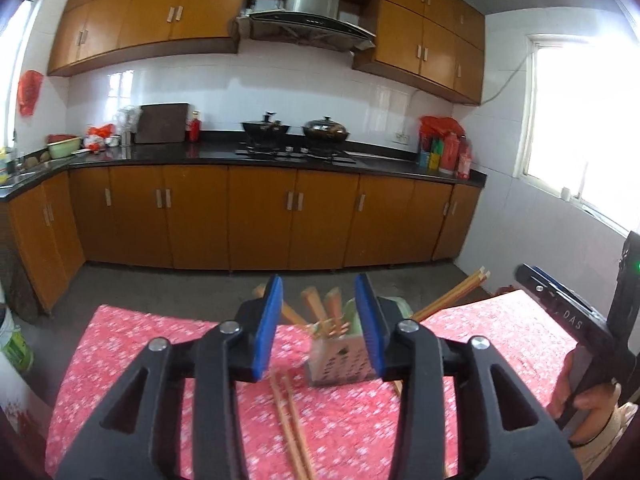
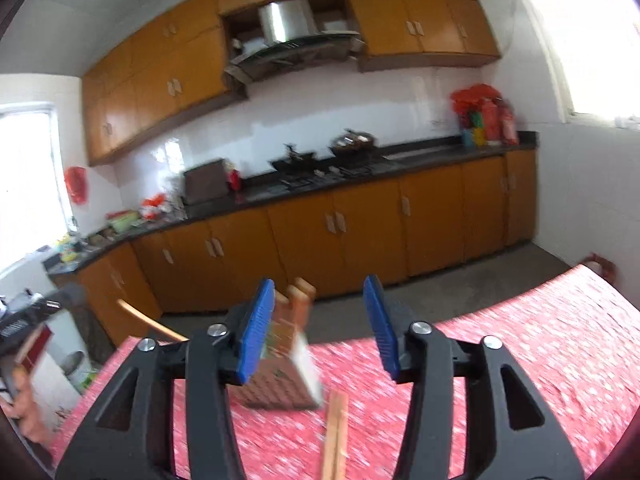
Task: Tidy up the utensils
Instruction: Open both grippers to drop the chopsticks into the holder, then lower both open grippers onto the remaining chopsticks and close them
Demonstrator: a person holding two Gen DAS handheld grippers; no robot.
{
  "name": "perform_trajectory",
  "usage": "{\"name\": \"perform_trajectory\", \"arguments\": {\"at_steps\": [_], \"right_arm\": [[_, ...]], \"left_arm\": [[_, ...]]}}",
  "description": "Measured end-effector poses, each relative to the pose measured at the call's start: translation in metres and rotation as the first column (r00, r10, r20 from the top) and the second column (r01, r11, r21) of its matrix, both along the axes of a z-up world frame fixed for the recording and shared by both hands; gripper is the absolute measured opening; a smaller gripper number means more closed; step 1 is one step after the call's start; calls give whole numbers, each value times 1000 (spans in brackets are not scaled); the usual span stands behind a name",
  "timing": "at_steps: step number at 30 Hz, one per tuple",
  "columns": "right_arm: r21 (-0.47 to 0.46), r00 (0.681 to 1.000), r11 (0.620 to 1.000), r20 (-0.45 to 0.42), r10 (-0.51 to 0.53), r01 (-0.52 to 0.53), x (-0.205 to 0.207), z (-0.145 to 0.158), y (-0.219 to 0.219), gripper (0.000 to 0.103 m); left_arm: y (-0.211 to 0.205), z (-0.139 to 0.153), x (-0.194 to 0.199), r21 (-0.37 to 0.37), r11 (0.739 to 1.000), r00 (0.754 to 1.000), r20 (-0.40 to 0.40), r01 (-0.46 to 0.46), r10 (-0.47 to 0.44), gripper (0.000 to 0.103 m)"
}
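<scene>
A perforated metal utensil holder [image 1: 340, 366] stands on the red floral tablecloth [image 1: 140, 340] with several wooden chopsticks [image 1: 320, 308] upright in it. More chopsticks [image 1: 452, 296] lean out to its right. My left gripper [image 1: 320, 324] hovers just in front of the holder, its blue pads apart with nothing pressed between them. A loose pair of chopsticks [image 1: 290, 420] lies on the cloth below it. In the right wrist view my right gripper [image 2: 318, 328] is open too, with the holder [image 2: 280, 380] behind its left finger and a loose pair of chopsticks [image 2: 336, 432] on the cloth.
A hand [image 1: 580, 396] grips the other tool's handle at the right edge. Beyond the table's far edge lie bare floor and orange kitchen cabinets [image 1: 260, 216]. A dark counter carries two pans [image 1: 296, 128]. The cloth [image 2: 520, 340] stretches away to the right.
</scene>
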State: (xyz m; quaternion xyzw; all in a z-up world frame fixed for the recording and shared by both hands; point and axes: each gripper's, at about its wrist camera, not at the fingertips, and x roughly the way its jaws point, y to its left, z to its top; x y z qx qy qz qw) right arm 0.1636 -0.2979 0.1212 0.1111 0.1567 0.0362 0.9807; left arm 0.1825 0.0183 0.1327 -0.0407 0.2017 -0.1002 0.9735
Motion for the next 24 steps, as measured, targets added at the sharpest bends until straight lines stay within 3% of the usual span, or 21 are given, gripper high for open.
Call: {"name": "perform_trajectory", "arguments": {"at_steps": [4, 7, 11, 14, 20, 24], "right_arm": [[-46, 993, 996, -91, -80, 76, -4, -40, -13, 56], [-72, 974, 994, -204, -94, 81, 0, -82, -15, 56], [2, 925, 1000, -380, 1, 0, 8, -138, -7, 35], [49, 891, 997, -447, 75, -60, 7, -164, 7, 28], [26, 858, 989, -493, 141, -148, 7, -184, 40, 22], [-4, 834, 986, -534, 137, -164, 11, -196, 50, 12]], "left_arm": [[21, -38, -16, 34, 998, 997, -61, -55, 57, 45], [34, -89, -16, 76, 993, 981, -166, -92, 104, 45], [40, -142, -13, 72, 993, 952, -284, -96, 112, 45], [40, -173, -13, 42, 995, 930, -353, -91, 100, 45], [29, -198, -17, 29, 997, 912, -403, -69, 75, 44], [22, -205, -17, 32, 998, 907, -416, -48, 57, 42]]}}
